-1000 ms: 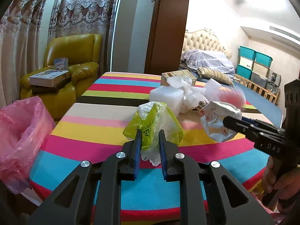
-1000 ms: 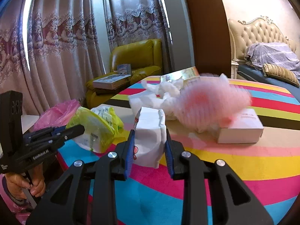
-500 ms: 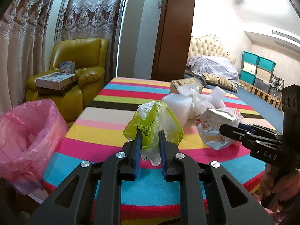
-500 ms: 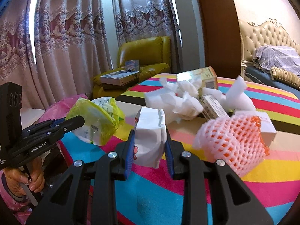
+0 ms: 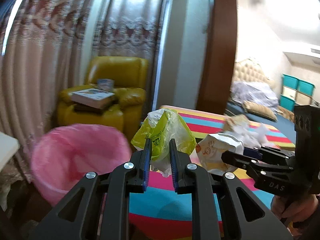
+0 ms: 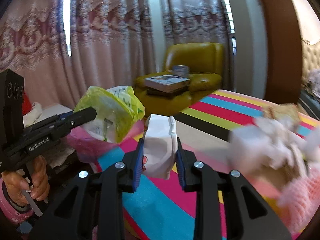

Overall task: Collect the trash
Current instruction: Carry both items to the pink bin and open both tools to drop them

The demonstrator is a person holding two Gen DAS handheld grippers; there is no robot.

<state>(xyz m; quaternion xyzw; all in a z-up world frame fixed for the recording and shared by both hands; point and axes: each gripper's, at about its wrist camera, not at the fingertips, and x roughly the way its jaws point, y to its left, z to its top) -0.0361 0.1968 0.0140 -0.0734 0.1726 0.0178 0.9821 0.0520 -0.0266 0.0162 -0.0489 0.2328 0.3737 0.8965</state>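
Observation:
My left gripper (image 5: 159,152) is shut on a crumpled yellow-green plastic bag (image 5: 166,134) and holds it in the air over the table's left end, just right of the pink-lined trash bin (image 5: 78,158). My right gripper (image 6: 159,150) is shut on a white paper bag (image 6: 160,142), held above the striped table (image 6: 210,112). In the right wrist view the left gripper (image 6: 88,114) and its plastic bag (image 6: 112,112) hang above the pink bin (image 6: 94,144). The paper bag also shows in the left wrist view (image 5: 218,150).
More trash lies on the table: white foam and tissue pieces (image 6: 276,142), a pink foam net (image 6: 300,190) and a cardboard box (image 5: 236,120). A yellow armchair (image 5: 112,100) with books stands behind the bin. Curtains hang behind it.
Both grippers have swung left with their bags, away from the trash pile. The pink bin has come from the far left to just beside the left gripper.

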